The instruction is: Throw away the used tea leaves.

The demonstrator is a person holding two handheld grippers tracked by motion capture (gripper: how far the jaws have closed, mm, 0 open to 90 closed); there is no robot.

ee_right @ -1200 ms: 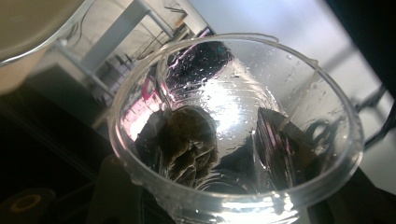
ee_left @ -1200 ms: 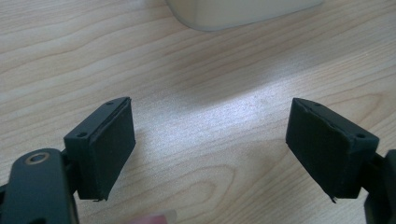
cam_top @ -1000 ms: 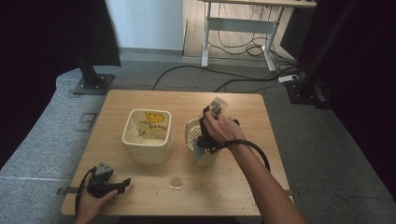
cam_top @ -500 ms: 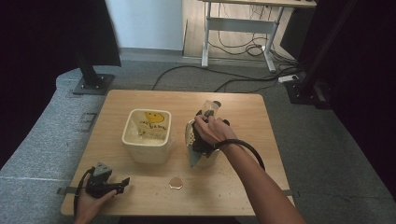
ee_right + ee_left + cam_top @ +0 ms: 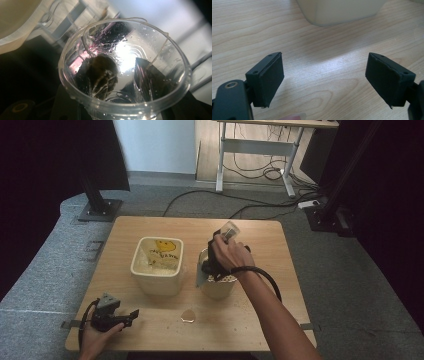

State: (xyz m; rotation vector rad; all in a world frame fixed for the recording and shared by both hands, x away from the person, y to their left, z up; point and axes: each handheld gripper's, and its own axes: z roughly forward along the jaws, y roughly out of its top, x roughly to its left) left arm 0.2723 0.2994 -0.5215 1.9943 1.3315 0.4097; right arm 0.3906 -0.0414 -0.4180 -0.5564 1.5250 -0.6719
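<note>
While the right gripper (image 5: pixel 216 254) grips a clear plastic cup (image 5: pixel 125 72), fingers just closed on it, tipped above the perforated pot (image 5: pixel 216 285) right of the cream tub (image 5: pixel 156 270), left gripper (image 5: pixel 112 316) near left on the worktop (image 5: pixel 250 315), fingers (image 5: pixel 268 77) wide apart, empty.

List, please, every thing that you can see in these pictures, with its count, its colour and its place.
Clear plastic cup: one, transparent, wet inside, with a dark lump in it; between the jaws of the right gripper, above the strainer pot.
Strainer pot: one, cream, right of the table's centre.
Square tub: one, cream, yellow print inside, left of the pot.
Small clear thing: one, near the table's front edge; too small to tell.
Table: one, light wood.
Desk: one, white legs, behind the table.
Left gripper: one, black, open, over bare wood at the front left.
Right gripper: one, black, shut on the cup.
</note>
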